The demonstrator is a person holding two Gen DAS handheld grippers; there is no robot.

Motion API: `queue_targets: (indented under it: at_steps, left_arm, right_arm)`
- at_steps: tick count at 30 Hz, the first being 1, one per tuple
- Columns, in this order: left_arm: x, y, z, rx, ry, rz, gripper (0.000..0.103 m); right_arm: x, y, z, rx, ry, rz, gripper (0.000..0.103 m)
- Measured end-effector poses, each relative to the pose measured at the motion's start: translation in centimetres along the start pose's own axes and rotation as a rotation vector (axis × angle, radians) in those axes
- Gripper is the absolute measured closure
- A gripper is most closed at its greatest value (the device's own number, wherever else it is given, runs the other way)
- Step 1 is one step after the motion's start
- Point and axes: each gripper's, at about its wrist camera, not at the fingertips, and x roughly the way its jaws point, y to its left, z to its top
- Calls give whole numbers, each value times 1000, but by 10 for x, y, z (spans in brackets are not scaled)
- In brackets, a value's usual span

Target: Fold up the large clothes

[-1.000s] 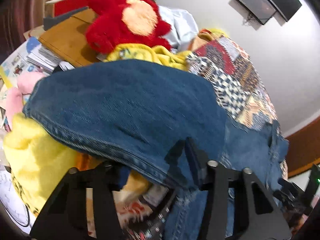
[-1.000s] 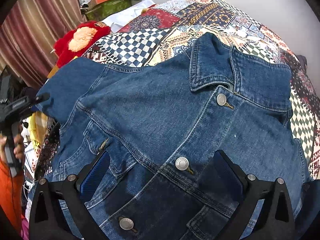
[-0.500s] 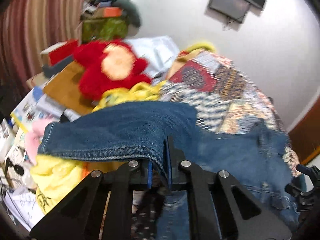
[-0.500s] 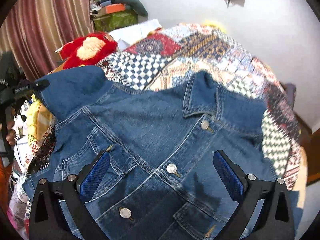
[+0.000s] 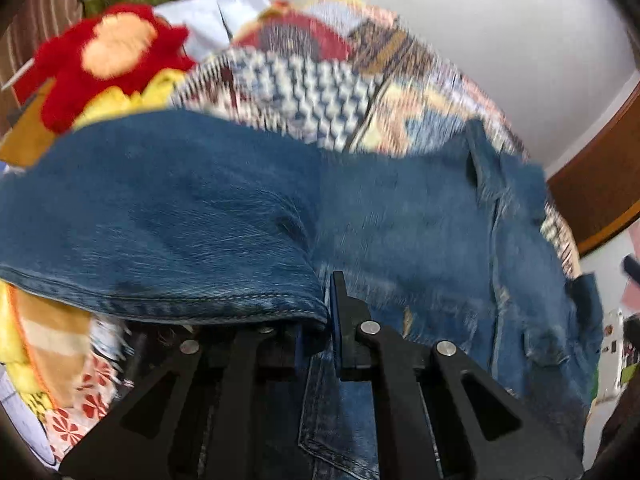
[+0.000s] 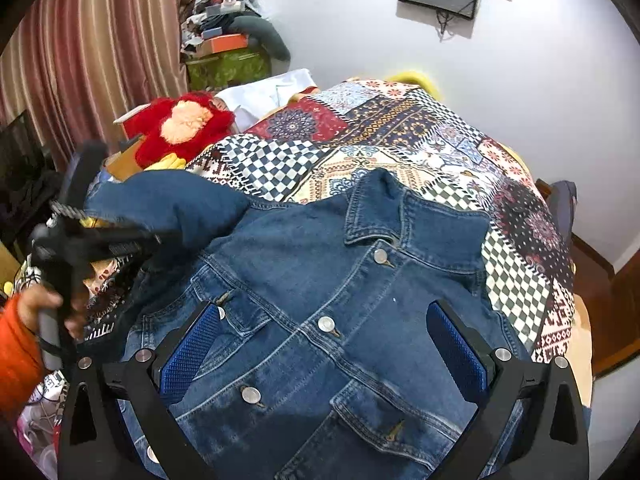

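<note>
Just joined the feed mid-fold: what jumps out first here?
A blue denim jacket lies buttoned, front up, across the patchwork quilt. The left hand-held gripper is shut on its sleeve cuff. A red plush toy sits beyond the sleeve, near the striped curtain.

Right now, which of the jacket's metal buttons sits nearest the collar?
The top button on the denim jacket, just under the collar. The other buttons run lower down the placket, towards the open right gripper.

Lies buttoned and face up on patchwork quilt (image 6: 404, 132): denim jacket (image 6: 320, 280). Hovers above, jaws wide: right gripper (image 6: 324, 344). Pinches sleeve (image 6: 168, 200) at left: left gripper (image 6: 152, 240).
</note>
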Motion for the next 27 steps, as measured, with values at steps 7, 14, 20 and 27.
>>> queue_targets:
  at_steps: [7,14,20,27]
  left_arm:
    - [6,18,-15,-72,92,-18,70]
    - [-44,63,-16,-202,-25,-36,45]
    - [-61,122,-10,-358,-76,-91,45]
    - [-85,159,-4,-458,-156,-159,45]
  right_arm:
    - [-8,-14,-6,59,6,16,0]
    - [-9,-18,-7,70,8,3,0]
    - [-5,-22,-6,87,17,-19,0]
    - [1,-25,-4,102,23,-41,0]
